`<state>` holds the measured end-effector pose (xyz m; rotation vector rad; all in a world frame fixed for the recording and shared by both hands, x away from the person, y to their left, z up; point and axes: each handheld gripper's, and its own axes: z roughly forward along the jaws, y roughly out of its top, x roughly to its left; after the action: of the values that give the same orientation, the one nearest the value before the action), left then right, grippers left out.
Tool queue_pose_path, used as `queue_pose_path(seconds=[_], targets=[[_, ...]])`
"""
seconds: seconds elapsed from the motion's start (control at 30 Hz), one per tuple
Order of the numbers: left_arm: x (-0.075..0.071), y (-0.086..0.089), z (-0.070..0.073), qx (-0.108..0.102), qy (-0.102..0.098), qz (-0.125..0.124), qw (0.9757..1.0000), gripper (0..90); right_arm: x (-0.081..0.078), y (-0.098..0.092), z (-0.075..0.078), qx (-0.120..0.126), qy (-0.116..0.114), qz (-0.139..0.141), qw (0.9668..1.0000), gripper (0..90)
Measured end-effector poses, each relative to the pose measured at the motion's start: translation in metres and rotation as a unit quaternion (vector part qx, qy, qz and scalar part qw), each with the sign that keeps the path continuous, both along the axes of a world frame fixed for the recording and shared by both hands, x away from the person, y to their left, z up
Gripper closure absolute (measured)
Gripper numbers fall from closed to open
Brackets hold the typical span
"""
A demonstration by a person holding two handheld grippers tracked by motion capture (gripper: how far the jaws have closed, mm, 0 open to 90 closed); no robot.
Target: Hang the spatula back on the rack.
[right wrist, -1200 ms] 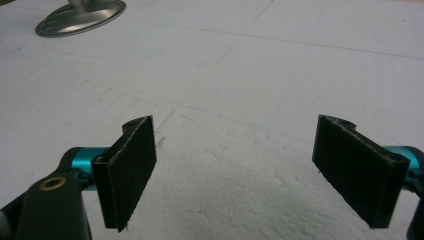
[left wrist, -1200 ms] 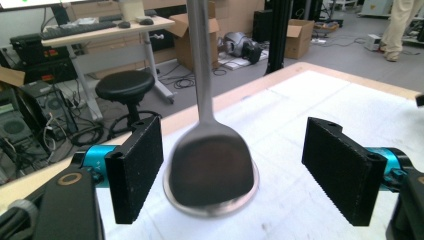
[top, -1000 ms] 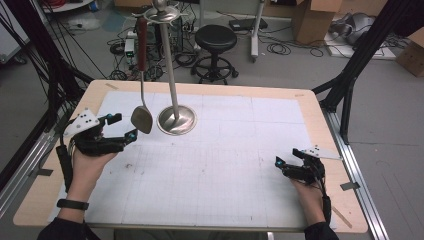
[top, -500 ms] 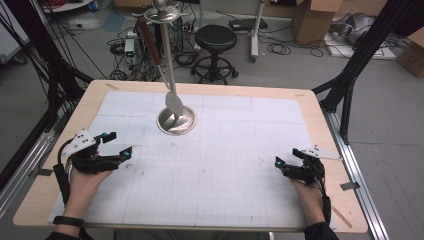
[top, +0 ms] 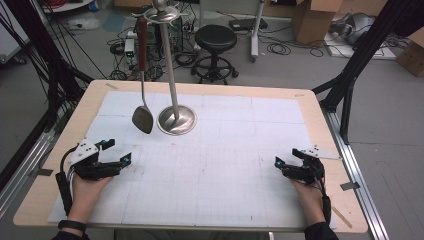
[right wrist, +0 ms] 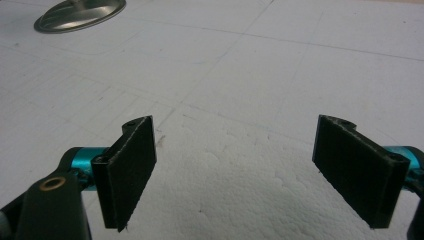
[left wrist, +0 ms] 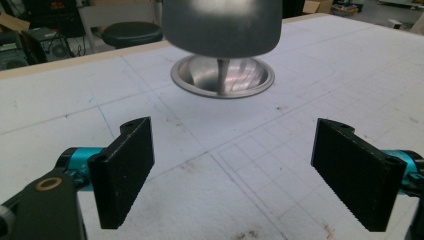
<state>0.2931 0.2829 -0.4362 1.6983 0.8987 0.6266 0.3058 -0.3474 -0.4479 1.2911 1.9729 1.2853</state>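
A metal stand with a round base [top: 176,120] and a tall pole rises at the back left of the white gridded mat [top: 225,165]. From its top hangs a spatula [top: 142,119] with a brown handle, its blade just above the mat, left of the base. My left gripper [top: 117,151] is open at the near left, short of the spatula. In the left gripper view the gripper [left wrist: 232,175] holds nothing, and the blurred blade [left wrist: 222,25] hangs before the base [left wrist: 222,77]. My right gripper [top: 286,157] [right wrist: 232,172] stands open and holds nothing at the near right, with the base [right wrist: 80,15] far off.
The mat covers a wooden table [top: 320,120] with metal rails along both sides. Behind the table stand a black stool [top: 216,40], cables and cardboard boxes [top: 312,20] on the floor. Black frame struts [top: 360,55] rise at the right and left.
My left gripper has drawn back from beside the spatula toward the near edge. The spatula swung toward the pole and back out to the left. The right gripper has stayed put.
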Motion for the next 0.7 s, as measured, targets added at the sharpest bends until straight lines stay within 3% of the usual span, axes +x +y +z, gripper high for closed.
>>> queue_pose_path(seconds=[0.23, 0.3, 0.7], targets=[[0.0045, -0.0052, -0.0106, 0.021, 0.032, -0.001, 0.9993, 17.4, 0.0003, 0.0, -0.0001, -0.001, -0.001, 0.002, 1.0, 17.0], [0.0033, -0.0079, -0.0102, 0.031, 0.025, -0.004, 0.9992, 17.5, 0.0002, 0.0, -0.0001, 0.0, 0.001, 0.001, 1.0, 17.0], [0.0029, -0.0074, -0.0104, 0.027, 0.03, -0.004, 0.9992, 18.0, 0.0005, 0.0002, -0.0002, -0.001, 0.002, 0.003, 1.0, 17.0]])
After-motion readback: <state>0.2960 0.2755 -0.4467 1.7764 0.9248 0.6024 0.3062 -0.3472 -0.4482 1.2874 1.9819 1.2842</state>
